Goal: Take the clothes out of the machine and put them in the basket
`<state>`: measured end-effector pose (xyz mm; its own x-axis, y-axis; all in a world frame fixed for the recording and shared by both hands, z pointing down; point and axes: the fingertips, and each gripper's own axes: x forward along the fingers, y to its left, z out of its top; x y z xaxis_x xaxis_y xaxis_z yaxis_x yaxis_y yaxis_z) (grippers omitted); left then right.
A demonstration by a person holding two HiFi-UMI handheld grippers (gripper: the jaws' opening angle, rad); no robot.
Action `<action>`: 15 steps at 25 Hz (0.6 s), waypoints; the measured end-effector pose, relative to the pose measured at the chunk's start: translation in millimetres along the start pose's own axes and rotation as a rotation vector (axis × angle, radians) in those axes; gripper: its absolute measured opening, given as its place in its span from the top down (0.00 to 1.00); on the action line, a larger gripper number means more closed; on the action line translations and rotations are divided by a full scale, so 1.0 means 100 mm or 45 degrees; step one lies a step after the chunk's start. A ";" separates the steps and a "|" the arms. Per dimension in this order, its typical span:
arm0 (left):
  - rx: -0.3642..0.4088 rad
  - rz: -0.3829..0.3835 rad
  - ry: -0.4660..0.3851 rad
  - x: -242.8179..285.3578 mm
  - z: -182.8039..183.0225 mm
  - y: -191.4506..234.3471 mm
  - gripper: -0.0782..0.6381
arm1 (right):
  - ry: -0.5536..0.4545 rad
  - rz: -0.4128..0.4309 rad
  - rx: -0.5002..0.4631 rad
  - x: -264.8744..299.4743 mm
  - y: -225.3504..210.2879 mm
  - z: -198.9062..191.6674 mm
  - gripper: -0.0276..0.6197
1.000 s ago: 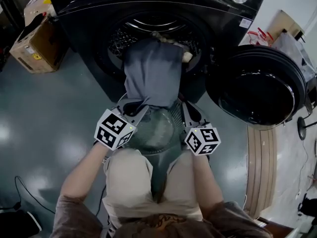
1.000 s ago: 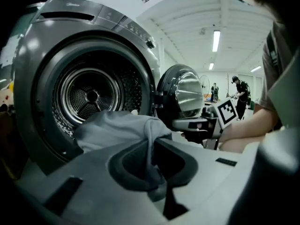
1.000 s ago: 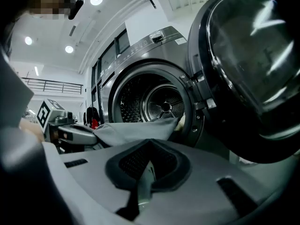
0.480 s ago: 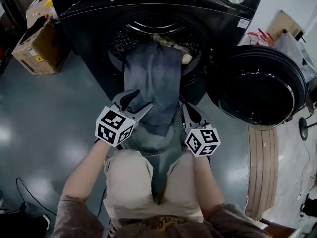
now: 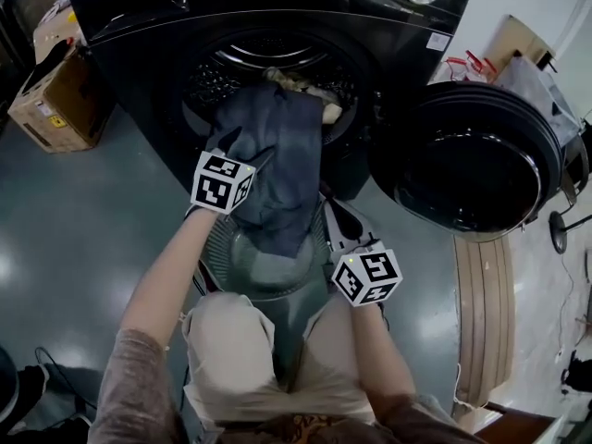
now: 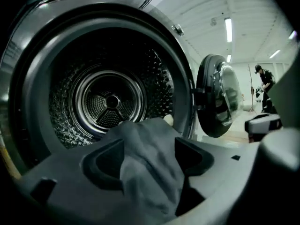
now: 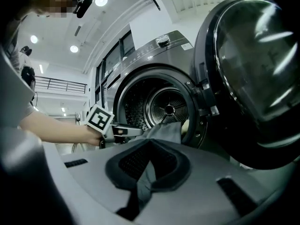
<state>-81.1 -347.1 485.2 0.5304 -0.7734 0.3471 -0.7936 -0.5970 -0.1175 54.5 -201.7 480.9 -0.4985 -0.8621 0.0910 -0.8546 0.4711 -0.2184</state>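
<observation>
A blue-grey garment (image 5: 277, 169) hangs out of the black washing machine's drum (image 5: 242, 63) and runs down into the round basket (image 5: 218, 248) in front of it. My left gripper (image 5: 245, 152) is up at the drum mouth, on the garment's left edge. Its jaws have just been opening and now stand apart, with a fold of the garment (image 6: 146, 170) lying loose between them. My right gripper (image 5: 329, 216) stays at the basket's right rim, shut on a strip of the garment (image 7: 140, 184). A pale cloth (image 5: 313, 91) lies deeper in the drum.
The machine's round door (image 5: 472, 160) hangs wide open to the right. A cardboard box (image 5: 46, 100) stands on the floor at the left. A wooden board (image 5: 481, 313) lies at the right. A person (image 6: 265, 81) stands far off in the hall.
My left gripper has let go of the garment near the basket, opened, and moved forward to the drum mouth. The right gripper has stayed put.
</observation>
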 end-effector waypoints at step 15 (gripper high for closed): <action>-0.042 0.091 0.267 0.93 -0.23 0.51 0.38 | 0.006 -0.028 -0.046 -0.03 0.04 0.06 0.96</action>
<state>-79.0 -444.2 532.8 0.4016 -0.7501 0.5253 -0.8380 -0.5324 -0.1196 53.2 -198.0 474.1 -0.4798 -0.8717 0.0998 -0.8702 0.4582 -0.1810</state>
